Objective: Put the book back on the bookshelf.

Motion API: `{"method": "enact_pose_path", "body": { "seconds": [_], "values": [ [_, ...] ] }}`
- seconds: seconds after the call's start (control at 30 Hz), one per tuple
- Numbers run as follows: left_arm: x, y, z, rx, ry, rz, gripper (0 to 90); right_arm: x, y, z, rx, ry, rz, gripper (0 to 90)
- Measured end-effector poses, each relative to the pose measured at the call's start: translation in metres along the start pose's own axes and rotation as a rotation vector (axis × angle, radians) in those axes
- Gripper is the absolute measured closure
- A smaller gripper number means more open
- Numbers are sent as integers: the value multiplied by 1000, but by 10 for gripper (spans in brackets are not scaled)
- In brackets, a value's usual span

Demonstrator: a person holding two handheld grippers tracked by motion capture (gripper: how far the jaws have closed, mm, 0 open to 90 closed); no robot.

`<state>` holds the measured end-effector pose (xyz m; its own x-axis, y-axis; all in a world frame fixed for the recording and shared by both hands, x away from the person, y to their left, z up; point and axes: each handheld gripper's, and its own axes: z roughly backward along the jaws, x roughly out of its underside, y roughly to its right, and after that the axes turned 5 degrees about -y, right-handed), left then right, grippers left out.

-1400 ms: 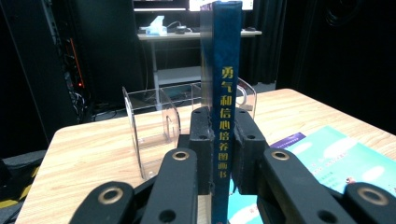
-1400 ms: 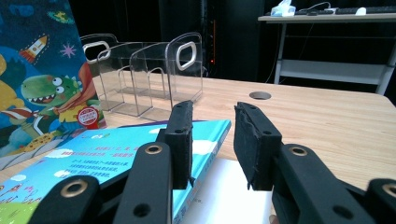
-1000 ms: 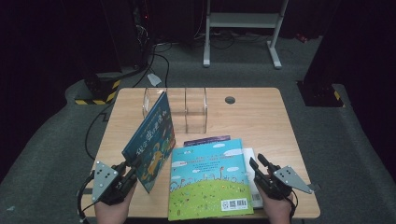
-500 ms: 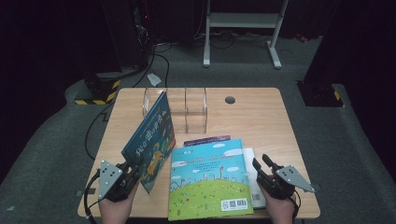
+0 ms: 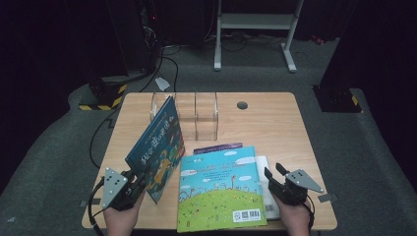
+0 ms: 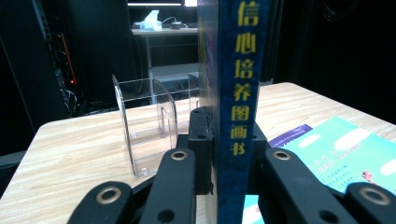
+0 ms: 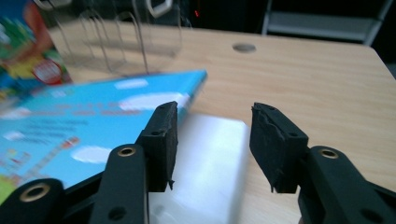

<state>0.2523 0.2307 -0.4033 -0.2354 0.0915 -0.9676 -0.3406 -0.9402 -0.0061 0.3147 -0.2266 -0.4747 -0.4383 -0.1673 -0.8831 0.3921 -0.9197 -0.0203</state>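
A dark blue picture book [image 5: 157, 142] stands tilted on its edge at the table's left. My left gripper [image 5: 142, 179] is shut on its lower corner. In the left gripper view the spine [image 6: 238, 93] runs up between the two jaws of that gripper [image 6: 224, 135]. A teal and green picture book [image 5: 219, 189] lies flat at the front middle, on top of a white book [image 5: 268, 191]. My right gripper [image 5: 274, 173] hovers at that stack's right edge. Its jaws have just been opening and hold nothing; the white book [image 7: 210, 163] lies below the right gripper [image 7: 212, 126].
A clear acrylic book rack [image 5: 196, 115] with several dividers stands at the back middle of the wooden table [image 5: 275, 128]. A purple book edge [image 5: 219, 146] shows beyond the teal one. A round cable hole [image 5: 242, 104] sits right of the rack. Dark floor surrounds the table.
The right gripper's jaws have spread wider apart. The left gripper and the blue book have barely shifted.
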Motion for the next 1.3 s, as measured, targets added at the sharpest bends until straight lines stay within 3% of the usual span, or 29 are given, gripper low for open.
{"method": "enact_pose_path", "body": {
  "seconds": [0.1,0.17,0.27,0.43,0.63,0.73,1.03,1.23,1.3],
  "values": [
    [0,-2,-3,-10,-10,11,799,3,7,0,57,-43,-28,502],
    [0,-3,-4,-11,-20,1,796,8,11,1,67,-39,-58,499],
    [0,-1,-9,0,-44,-18,787,12,13,0,55,-48,-67,484],
    [1,2,-15,40,-68,-16,780,13,12,1,55,-47,-57,488],
    [1,-4,-19,56,-83,18,778,12,8,1,35,-55,-31,495],
    [1,-10,-19,84,-82,54,769,12,9,2,18,-59,-27,521],
    [5,-2,-22,52,-51,27,760,15,12,0,-22,-80,-33,555],
    [3,2,-25,32,-65,23,790,14,10,-3,-38,-82,-20,554],
    [3,1,-24,14,-74,38,809,13,10,-2,-41,-77,-15,554]
  ]
}}
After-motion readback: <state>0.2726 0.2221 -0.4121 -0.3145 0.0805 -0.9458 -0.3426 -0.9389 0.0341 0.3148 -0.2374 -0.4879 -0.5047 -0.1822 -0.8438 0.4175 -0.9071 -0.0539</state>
